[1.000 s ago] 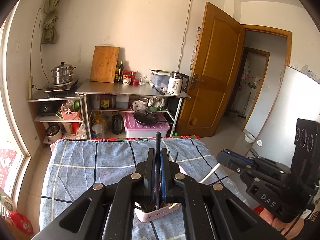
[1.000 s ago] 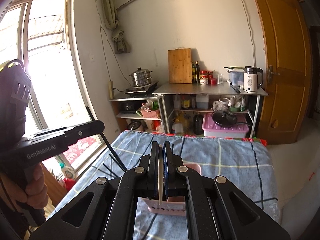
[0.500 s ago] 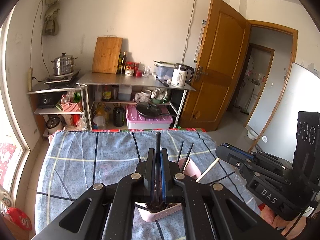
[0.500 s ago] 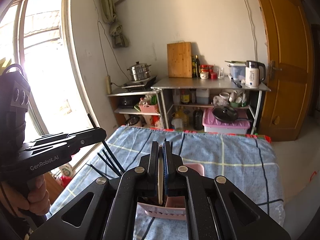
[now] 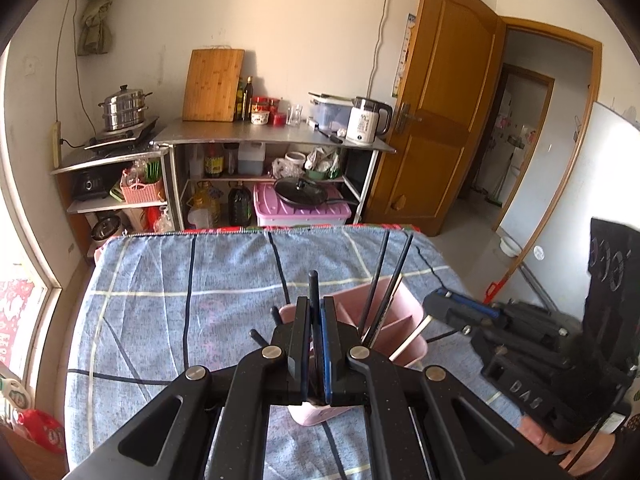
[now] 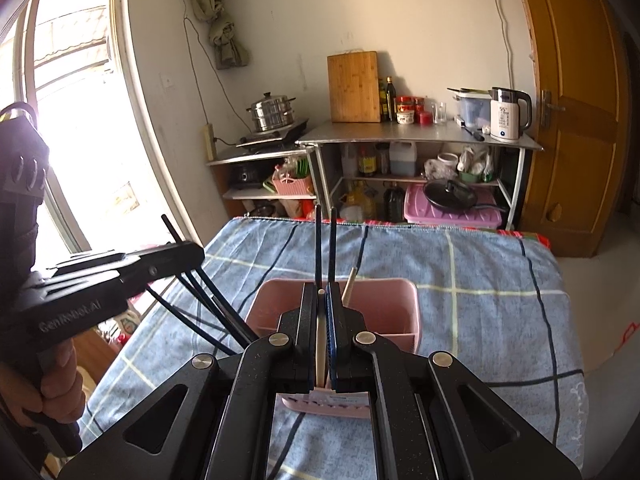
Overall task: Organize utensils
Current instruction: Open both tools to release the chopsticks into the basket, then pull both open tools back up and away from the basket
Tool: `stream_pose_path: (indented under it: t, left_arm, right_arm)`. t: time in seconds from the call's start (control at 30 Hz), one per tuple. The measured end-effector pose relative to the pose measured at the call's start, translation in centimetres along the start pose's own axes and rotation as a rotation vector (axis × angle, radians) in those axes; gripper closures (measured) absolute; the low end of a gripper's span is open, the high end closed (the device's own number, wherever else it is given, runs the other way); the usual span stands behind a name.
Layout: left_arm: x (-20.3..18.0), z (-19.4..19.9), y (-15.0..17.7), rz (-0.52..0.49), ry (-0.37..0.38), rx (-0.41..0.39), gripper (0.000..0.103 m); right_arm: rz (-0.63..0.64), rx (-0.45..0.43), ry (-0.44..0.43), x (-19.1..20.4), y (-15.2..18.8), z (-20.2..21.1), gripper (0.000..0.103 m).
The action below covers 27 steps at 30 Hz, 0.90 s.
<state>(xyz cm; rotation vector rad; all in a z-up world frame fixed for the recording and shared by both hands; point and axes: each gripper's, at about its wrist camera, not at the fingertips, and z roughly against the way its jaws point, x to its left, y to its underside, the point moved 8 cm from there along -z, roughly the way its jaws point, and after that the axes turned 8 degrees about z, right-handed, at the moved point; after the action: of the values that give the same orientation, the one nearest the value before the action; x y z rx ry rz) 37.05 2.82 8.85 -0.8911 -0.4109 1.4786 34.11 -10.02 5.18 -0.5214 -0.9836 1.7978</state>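
A pink utensil holder (image 5: 404, 304) with dividers stands on the blue checked cloth (image 5: 180, 280). My left gripper (image 5: 316, 301) is shut on a black chopstick (image 5: 313, 285) that pokes up past its tips, right over the holder's near-left part. Two black chopsticks (image 5: 380, 280) stand in the holder. My right gripper (image 6: 321, 290) is shut on a pale wooden chopstick (image 6: 320, 344) above the holder (image 6: 380, 285), with two black chopsticks (image 6: 318, 248) upright just beyond. Another pale chopstick (image 6: 349, 285) leans inside. Several black chopsticks (image 6: 208, 304) fan out at the holder's left.
A metal kitchen rack (image 5: 272, 140) with a kettle, cutting board and pots stands beyond the table's far edge. A wooden door (image 5: 436, 120) is at the right and a window (image 6: 68, 120) at the left. A hand (image 6: 52, 392) holds the left gripper's handle.
Both grippers have come down towards the pink holder, each still shut on its chopstick. The holder and the chopsticks in it now show much more fully in both views.
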Motion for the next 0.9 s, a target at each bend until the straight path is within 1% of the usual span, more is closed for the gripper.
stream_pose_path:
  t: [0.07,0.17,0.4,0.47,0.53,0.6,0.67,0.77,0.9]
  left_arm:
    - [0.2,0.0,0.1,-0.006,-0.017,-0.006,0.099]
    - [0.3,0.1,0.1,-0.005,-0.009,-0.002,0.099]
    - [0.0,0.8,0.0,-0.026,-0.022,-0.007,0.097]
    - [-0.1,1.5,-0.2,-0.029,-0.023,-0.023,0.095]
    - [-0.1,2.3,-0.3,-0.030,-0.024,-0.039,0.093]
    - [-0.3,3.2,-0.2,-0.030,-0.020,-0.053,0.093]
    - [-0.4,4.0,-0.1,-0.031,-0.017,-0.066,0.093]
    - [-0.8,5.5,0.2,-0.034,-0.014,-0.088,0.093]
    - [-1.5,7.6,1.6,-0.044,-0.010,-0.114,0.093]
  right_arm:
    - [0.002,0.001,-0.003,-0.1,0.0,0.0,0.099]
    - [0.007,0.003,-0.003,-0.1,0.0,0.0,0.099]
    - [0.024,0.022,-0.022,0.4,0.0,0.1,0.099]
    - [0.029,0.019,-0.021,0.5,-0.1,0.4,0.098]
    - [0.028,0.011,-0.021,0.6,-0.1,0.8,0.096]
    - [0.027,0.004,-0.022,0.6,-0.2,1.3,0.093]
    - [0.029,-0.007,-0.021,0.7,-0.3,2.0,0.092]
    - [0.028,-0.020,-0.018,0.7,-0.2,3.1,0.092]
    - [0.025,-0.041,-0.016,0.9,0.6,5.1,0.090]
